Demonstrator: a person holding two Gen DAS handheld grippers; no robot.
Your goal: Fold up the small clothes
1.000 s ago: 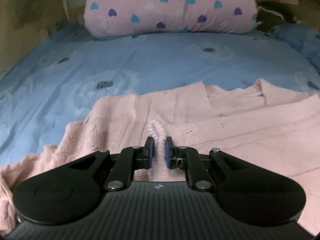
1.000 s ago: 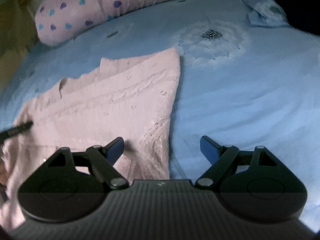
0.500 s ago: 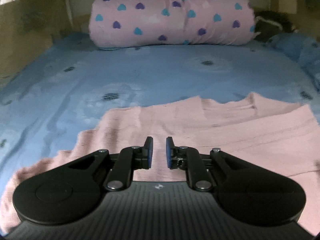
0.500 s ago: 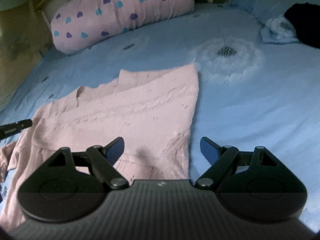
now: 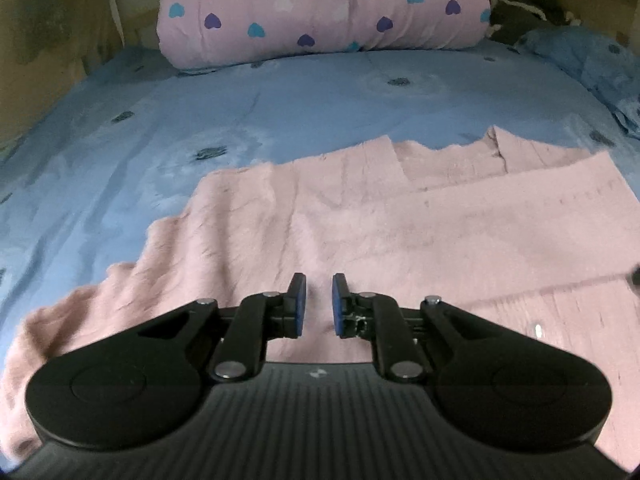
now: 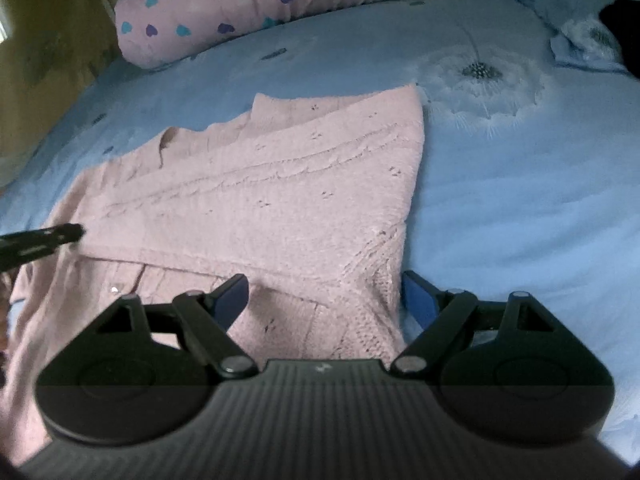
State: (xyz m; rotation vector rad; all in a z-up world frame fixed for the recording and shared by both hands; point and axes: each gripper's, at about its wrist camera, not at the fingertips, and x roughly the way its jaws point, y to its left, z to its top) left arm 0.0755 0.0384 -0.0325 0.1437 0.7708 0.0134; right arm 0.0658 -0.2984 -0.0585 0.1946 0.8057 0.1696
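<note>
Dim, soft-focus, fisheye-warped edges.

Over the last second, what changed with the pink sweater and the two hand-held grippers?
The left hand-held gripper let go of the pinched-up bit of the pink sweater that it held between its fingers; that fabric now lies flat, and the gripper has drawn back with nothing between its nearly closed jaws. The right hand-held gripper stayed wide open over the sweater's near right edge. The heart-print pillow did not move.
</note>
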